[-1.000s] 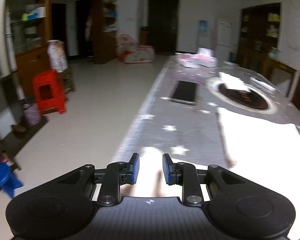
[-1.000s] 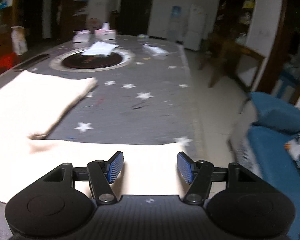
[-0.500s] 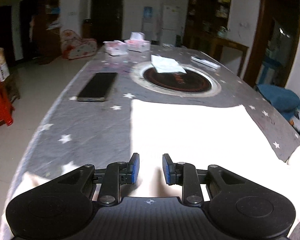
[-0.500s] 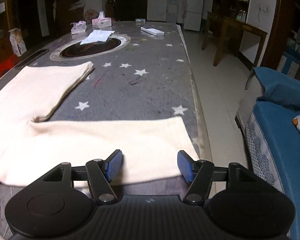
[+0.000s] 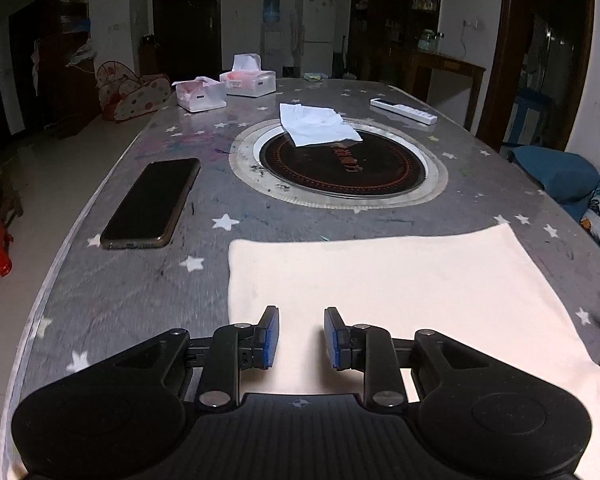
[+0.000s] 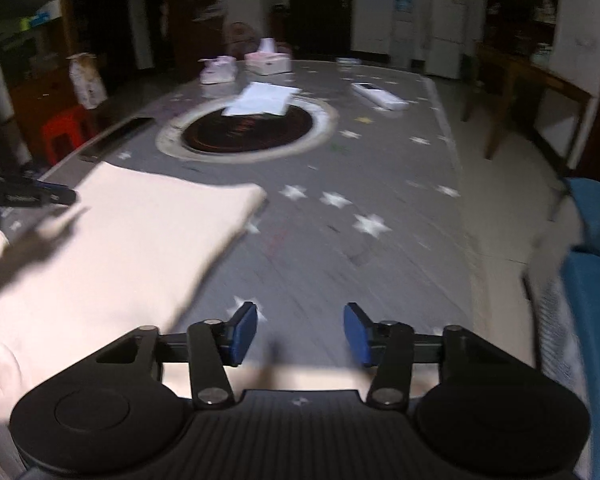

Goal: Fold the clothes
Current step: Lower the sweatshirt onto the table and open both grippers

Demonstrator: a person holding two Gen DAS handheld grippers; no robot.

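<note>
A cream garment (image 5: 400,280) lies flat on the grey star-patterned table (image 5: 140,300). My left gripper (image 5: 300,336) hovers over the garment's near left part. Its blue pads stand a little apart, and only the cloth below shows through the gap. In the blurred right wrist view the garment's body (image 6: 140,232) spreads to the left, and a strip of cloth lies under the base of my right gripper (image 6: 300,332). That gripper's jaws are closing, with the pads apart over bare table (image 6: 360,260). The left gripper (image 6: 70,196) shows at that view's left edge.
A black phone (image 5: 152,204) lies left of the garment. Beyond are a round inset hotplate (image 5: 342,168) with a white tissue (image 5: 316,124), two tissue boxes (image 5: 248,80) and a remote (image 5: 404,110). A red stool (image 6: 66,128) stands left of the table and a blue sofa (image 6: 592,280) right.
The left gripper swung from the table's left edge rightward over the garment. The right gripper rose and its jaws narrowed. The sleeve that lay before it now sits under its base.
</note>
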